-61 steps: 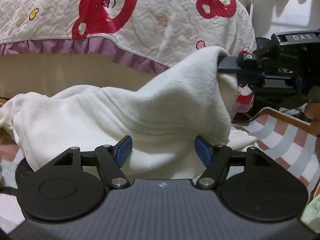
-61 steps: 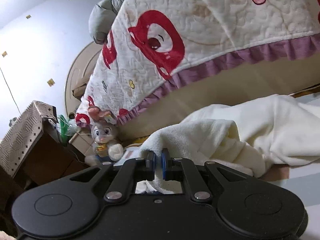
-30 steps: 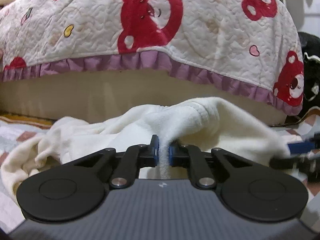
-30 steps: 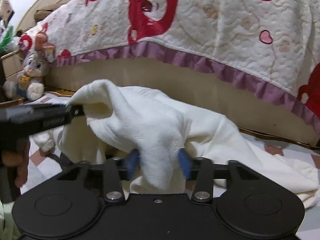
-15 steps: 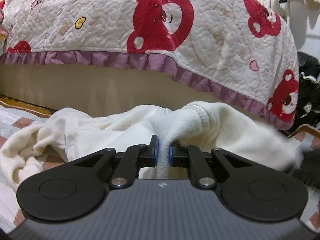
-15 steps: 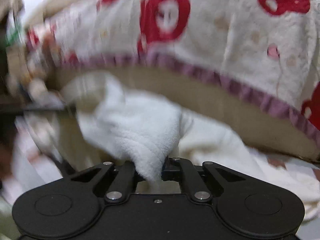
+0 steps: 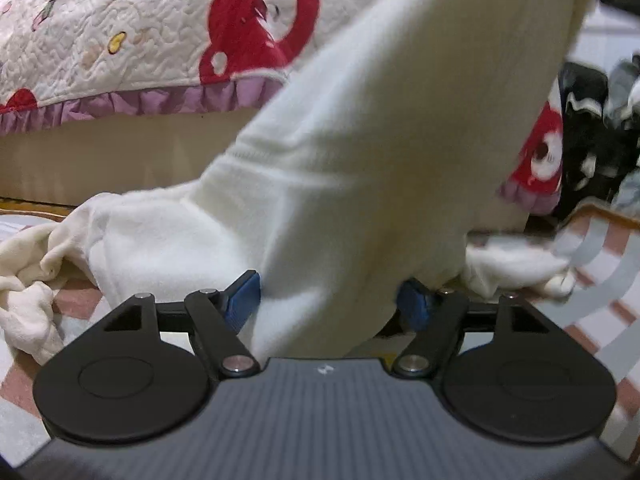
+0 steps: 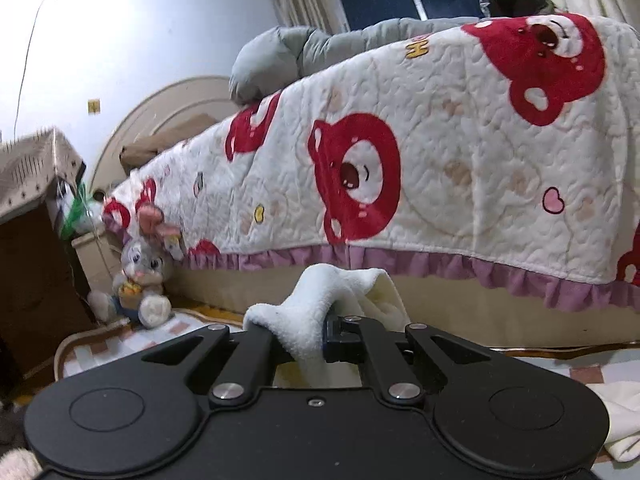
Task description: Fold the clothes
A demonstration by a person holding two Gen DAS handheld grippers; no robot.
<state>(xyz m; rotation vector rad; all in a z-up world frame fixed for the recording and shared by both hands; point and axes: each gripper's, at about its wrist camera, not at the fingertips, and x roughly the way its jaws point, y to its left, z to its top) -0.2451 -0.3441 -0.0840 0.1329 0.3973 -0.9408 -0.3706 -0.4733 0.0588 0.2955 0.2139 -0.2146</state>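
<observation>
A cream fleece garment [image 7: 360,160] lies on the floor mat in front of the bed. One part of it is drawn up steeply toward the top right of the left wrist view. My left gripper [image 7: 329,305] is low beside it, its jaws opening wide. The cloth runs loosely between the blue pads [image 7: 244,304] and hides the gap. My right gripper [image 8: 316,340] is raised and shut on a bunched fold of the same garment [image 8: 316,304], which drapes over its left finger. The rest of the garment hangs below, out of the right wrist view.
The bed with its bear-print quilt [image 8: 460,160] fills the background, and a grey duvet [image 8: 300,52] lies on top. A plush rabbit [image 8: 140,280] and a wooden cabinet [image 8: 32,280] stand at the left. A striped mat [image 7: 600,264] and dark clothes [image 7: 592,128] are at the right.
My left jaws have let go of the pinched fold and spread wide. My right gripper closed on the garment and rose, pulling the cloth up and to the right.
</observation>
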